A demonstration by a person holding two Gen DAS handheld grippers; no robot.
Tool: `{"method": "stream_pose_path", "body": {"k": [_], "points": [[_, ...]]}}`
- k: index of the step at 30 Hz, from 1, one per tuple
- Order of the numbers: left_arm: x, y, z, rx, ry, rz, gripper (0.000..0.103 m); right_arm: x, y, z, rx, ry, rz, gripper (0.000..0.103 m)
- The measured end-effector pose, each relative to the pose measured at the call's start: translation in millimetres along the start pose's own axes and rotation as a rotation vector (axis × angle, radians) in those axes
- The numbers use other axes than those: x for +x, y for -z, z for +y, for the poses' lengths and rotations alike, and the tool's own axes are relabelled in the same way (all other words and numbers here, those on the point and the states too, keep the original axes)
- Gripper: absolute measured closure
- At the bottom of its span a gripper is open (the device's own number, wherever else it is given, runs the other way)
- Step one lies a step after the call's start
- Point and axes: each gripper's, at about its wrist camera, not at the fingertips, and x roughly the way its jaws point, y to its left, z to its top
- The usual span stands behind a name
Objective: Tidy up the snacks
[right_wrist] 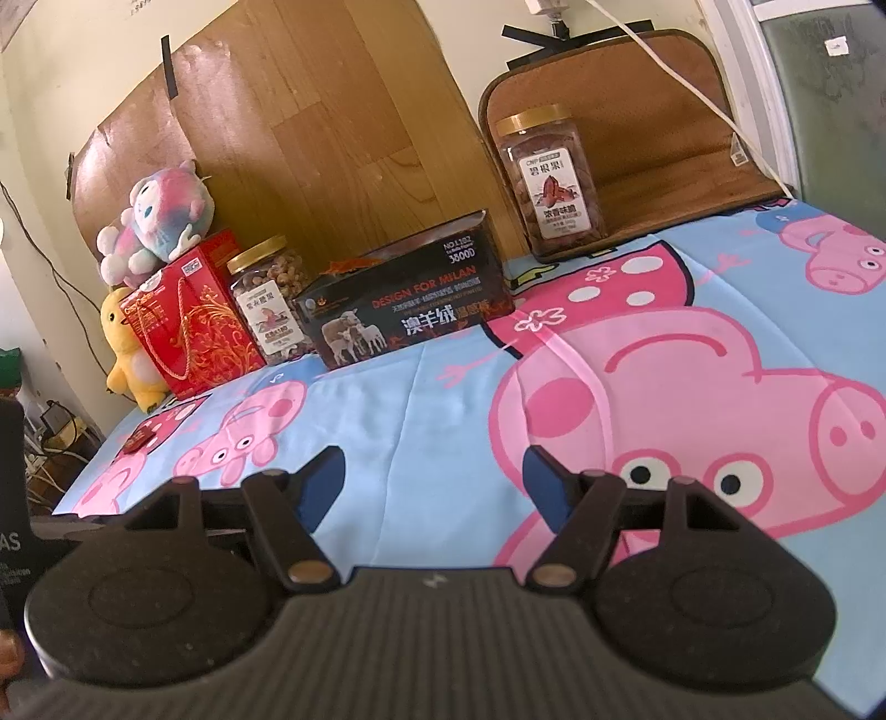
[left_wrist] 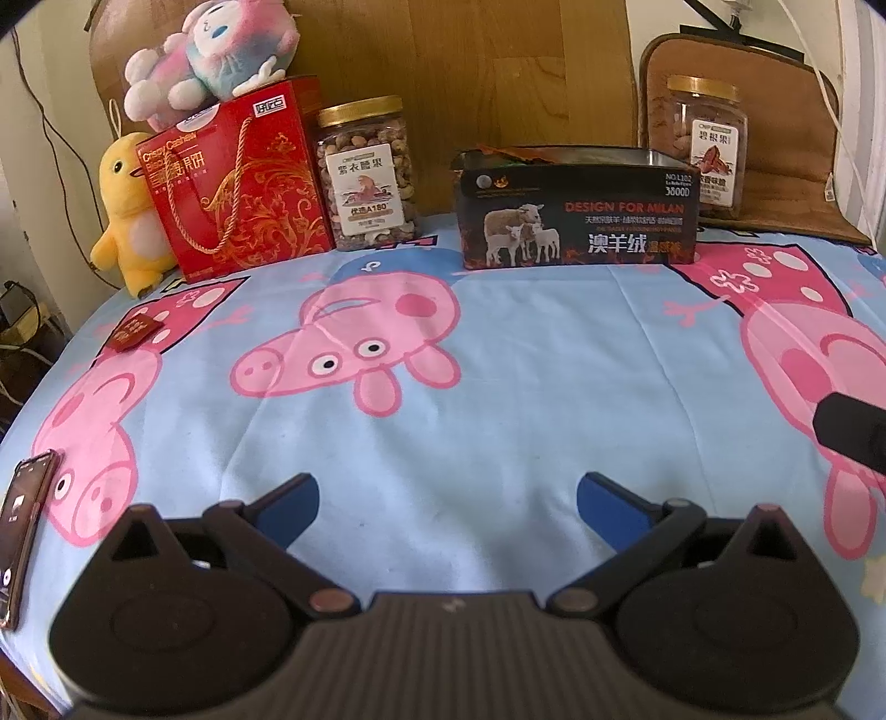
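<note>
A black open-top box (left_wrist: 576, 219) (right_wrist: 404, 304) with sheep printed on it stands at the back of the table, snack wrappers peeking above its rim. A small red snack packet (left_wrist: 132, 331) (right_wrist: 138, 438) lies flat at the left. My left gripper (left_wrist: 447, 501) hovers open over the blue cartoon-pig cloth (left_wrist: 498, 360), nothing between its blue pads. My right gripper (right_wrist: 434, 479) is open too and empty, low over the cloth (right_wrist: 443, 399), well short of the box. The dark tip at the left wrist view's right edge is part of the right gripper (left_wrist: 853, 429).
A red gift box (left_wrist: 238, 177) (right_wrist: 188, 327), a cashew jar (left_wrist: 366, 174) (right_wrist: 271, 299), a pecan jar (left_wrist: 706, 144) (right_wrist: 551, 177) and two plush toys (left_wrist: 130, 216) (left_wrist: 210, 52) line the back. A phone (left_wrist: 22, 531) lies at the left table edge.
</note>
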Motion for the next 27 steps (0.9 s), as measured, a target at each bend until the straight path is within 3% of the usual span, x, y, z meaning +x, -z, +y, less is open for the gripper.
{"method": "stream_pose_path", "body": {"k": [27], "points": [[-1.5, -0.1, -1.9, -0.024, 0.023, 0.019, 0.0, -4.2, 1.8, -3.4, 0.01, -0.003, -0.019, 0.03]]}}
